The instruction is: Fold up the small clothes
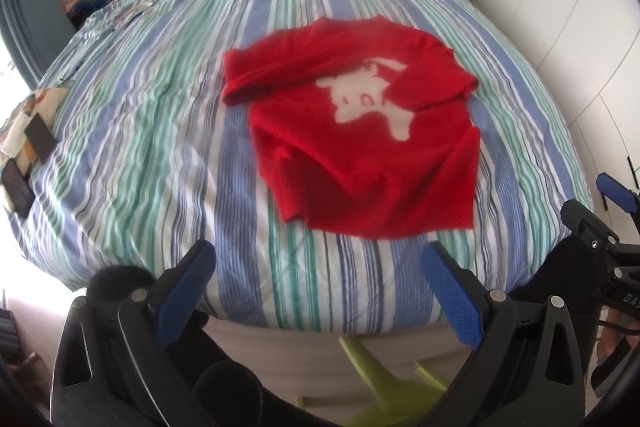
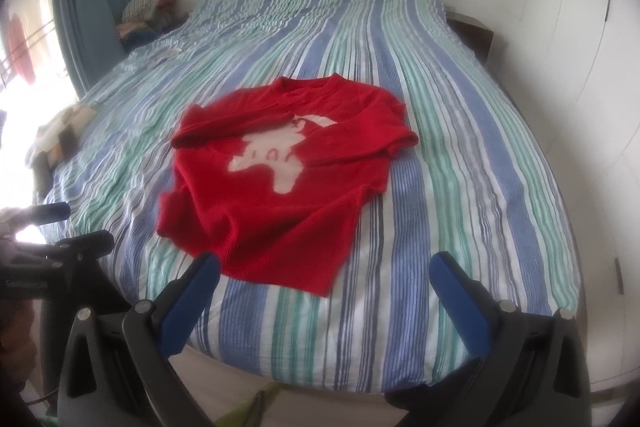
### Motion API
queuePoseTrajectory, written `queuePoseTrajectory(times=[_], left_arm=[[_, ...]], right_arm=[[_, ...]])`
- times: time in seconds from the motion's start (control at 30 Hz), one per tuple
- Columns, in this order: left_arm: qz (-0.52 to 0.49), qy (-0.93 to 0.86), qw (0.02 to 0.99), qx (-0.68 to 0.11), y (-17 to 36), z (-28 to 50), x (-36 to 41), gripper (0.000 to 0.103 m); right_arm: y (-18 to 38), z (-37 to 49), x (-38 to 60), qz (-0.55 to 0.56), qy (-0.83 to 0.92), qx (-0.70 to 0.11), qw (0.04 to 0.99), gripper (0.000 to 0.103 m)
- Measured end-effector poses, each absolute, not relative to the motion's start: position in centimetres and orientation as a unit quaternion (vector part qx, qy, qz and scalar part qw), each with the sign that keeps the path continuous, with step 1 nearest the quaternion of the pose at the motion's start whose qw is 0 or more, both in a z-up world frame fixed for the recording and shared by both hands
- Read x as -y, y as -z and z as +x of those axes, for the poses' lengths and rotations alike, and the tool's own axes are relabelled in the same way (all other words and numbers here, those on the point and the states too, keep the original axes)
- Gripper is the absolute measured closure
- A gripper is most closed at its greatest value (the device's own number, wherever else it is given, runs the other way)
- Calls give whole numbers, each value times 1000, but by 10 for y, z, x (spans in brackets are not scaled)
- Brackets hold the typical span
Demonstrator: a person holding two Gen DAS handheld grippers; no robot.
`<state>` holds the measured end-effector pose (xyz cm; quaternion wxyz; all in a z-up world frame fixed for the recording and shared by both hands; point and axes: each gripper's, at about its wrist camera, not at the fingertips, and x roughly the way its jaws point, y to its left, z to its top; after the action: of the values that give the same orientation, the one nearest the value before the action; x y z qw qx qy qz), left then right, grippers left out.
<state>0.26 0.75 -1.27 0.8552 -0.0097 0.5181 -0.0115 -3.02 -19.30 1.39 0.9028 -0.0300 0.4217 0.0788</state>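
A small red sweater (image 1: 352, 131) with a white figure on its chest lies on the striped bed cover, both sleeves folded across its front, neck away from me. It also shows in the right wrist view (image 2: 280, 179). My left gripper (image 1: 320, 259) is open and empty, held above the bed's near edge, short of the sweater's hem. My right gripper (image 2: 324, 267) is open and empty, also at the near edge, just short of the hem. The right gripper shows at the right edge of the left wrist view (image 1: 612, 211).
The bed (image 2: 460, 147) has a blue, green and white striped cover. A pile of clothes (image 2: 148, 7) sits at the far left by a blue curtain. Dark flat items (image 1: 40, 139) lie at the bed's left edge. White wardrobe doors (image 1: 580, 27) stand to the right. A green stool (image 1: 384, 375) is below.
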Motion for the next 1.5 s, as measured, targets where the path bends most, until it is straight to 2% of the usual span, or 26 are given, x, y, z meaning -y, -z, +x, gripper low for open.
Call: queuePoseTrajectory(times=[0.23, 0.5, 0.7, 0.97, 1.03, 1.1, 1.13, 1.17, 1.2, 1.23, 1.27, 1.3, 1.33, 1.5], left_arm=[[-41, -3, 856, -515, 12, 1, -32, 1], [-30, 15, 855, -518, 16, 3, -20, 1], [-31, 41, 857, -512, 39, 19, -30, 1], [-78, 102, 821, -556, 103, 69, -48, 2], [-83, 110, 813, -566, 117, 79, -45, 6], [-73, 108, 800, -586, 134, 87, -40, 30], [-69, 106, 792, -597, 143, 90, -38, 36], [-68, 102, 786, -606, 151, 91, -37, 53], [-69, 95, 781, -613, 158, 92, -38, 80], [-73, 86, 778, -618, 162, 91, -40, 95], [-88, 86, 776, -618, 162, 88, -44, 99], [-106, 88, 776, -615, 158, 83, -49, 99], [-118, 92, 776, -612, 151, 76, -54, 99], [-117, 128, 780, -602, 106, 36, -73, 99]], right_arm=[[-13, -32, 193, -33, -80, -421, 903, 0], [-15, -31, 192, -28, -83, -417, 904, 0], [-7, -28, 198, -19, -86, -417, 905, 0], [82, 11, 220, 2, -147, -464, 874, 1], [100, 22, 221, 13, -168, -472, 865, 1], [121, 35, 222, 41, -190, -487, 852, 11], [133, 41, 222, 67, -204, -502, 838, 17], [146, 47, 222, 94, -213, -520, 822, 27], [158, 51, 219, 116, -224, -537, 805, 36], [168, 52, 216, 130, -235, -547, 793, 40], [173, 50, 213, 133, -240, -546, 791, 53], [175, 48, 213, 132, -235, -545, 794, 83], [175, 47, 217, 138, -226, -547, 794, 97], [135, 21, 253, 182, -223, -533, 796, 97]])
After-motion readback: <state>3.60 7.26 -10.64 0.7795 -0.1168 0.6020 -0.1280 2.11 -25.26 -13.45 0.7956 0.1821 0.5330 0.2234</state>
